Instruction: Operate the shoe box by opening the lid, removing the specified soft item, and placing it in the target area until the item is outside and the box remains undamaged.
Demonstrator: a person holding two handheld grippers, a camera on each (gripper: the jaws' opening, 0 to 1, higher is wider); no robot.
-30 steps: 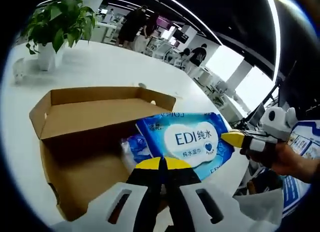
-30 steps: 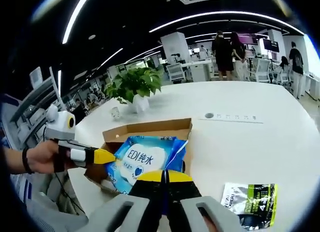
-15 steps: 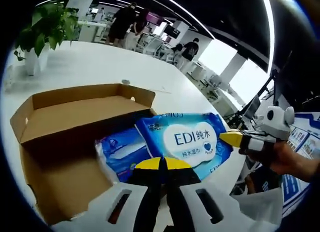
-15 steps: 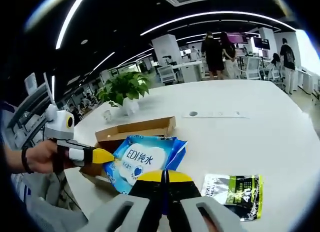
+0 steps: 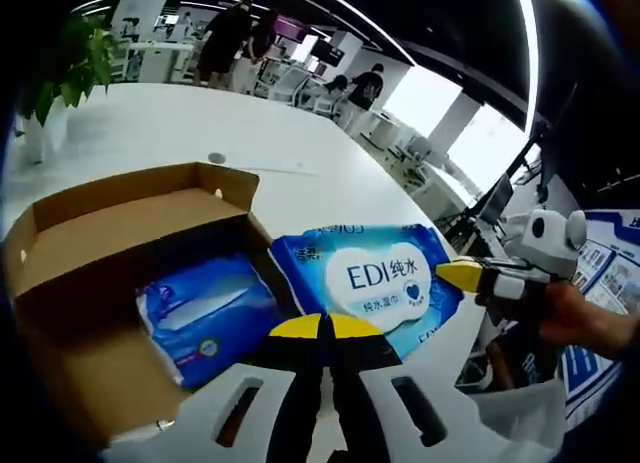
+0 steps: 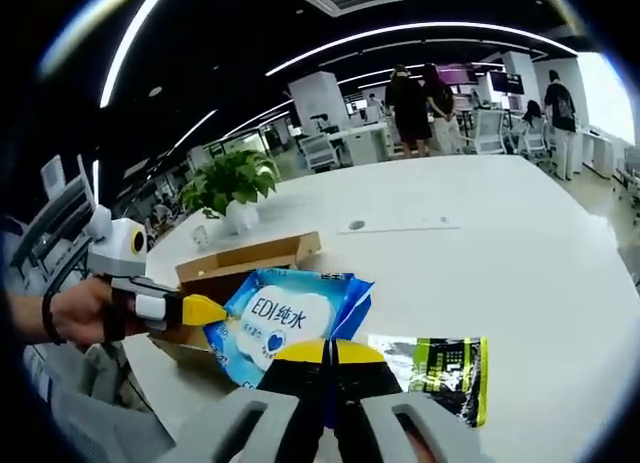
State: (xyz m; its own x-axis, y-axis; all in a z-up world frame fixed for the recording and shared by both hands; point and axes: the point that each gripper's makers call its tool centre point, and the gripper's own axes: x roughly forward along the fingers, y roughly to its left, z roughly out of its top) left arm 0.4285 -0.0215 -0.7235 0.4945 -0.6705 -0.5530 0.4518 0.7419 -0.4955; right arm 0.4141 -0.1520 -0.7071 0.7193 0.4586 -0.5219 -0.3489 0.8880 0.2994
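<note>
A blue and white EDI wipes pack (image 5: 375, 283) hangs in the air, held from two sides. My left gripper (image 5: 325, 328) is shut on its near edge. My right gripper (image 5: 462, 275), in a person's hand, is shut on its right edge. In the right gripper view the same pack (image 6: 285, 318) sits above my right gripper (image 6: 330, 351), with my left gripper (image 6: 208, 310) clamped on its left edge. The brown cardboard shoe box (image 5: 90, 218) lies open on the white table, lid flap up, to the left of the pack. A second blue pack (image 5: 205, 318) lies inside it.
A green and black packet (image 6: 440, 368) lies flat on the white table (image 6: 480, 243) just right of the held pack. A potted plant (image 6: 230, 183) stands behind the box (image 6: 245, 261). People stand among desks far behind.
Both grippers have carried the EDI pack sideways off the box; the box now sits further left in the left gripper view, the inner blue pack is uncovered, and the green packet is nearer.
</note>
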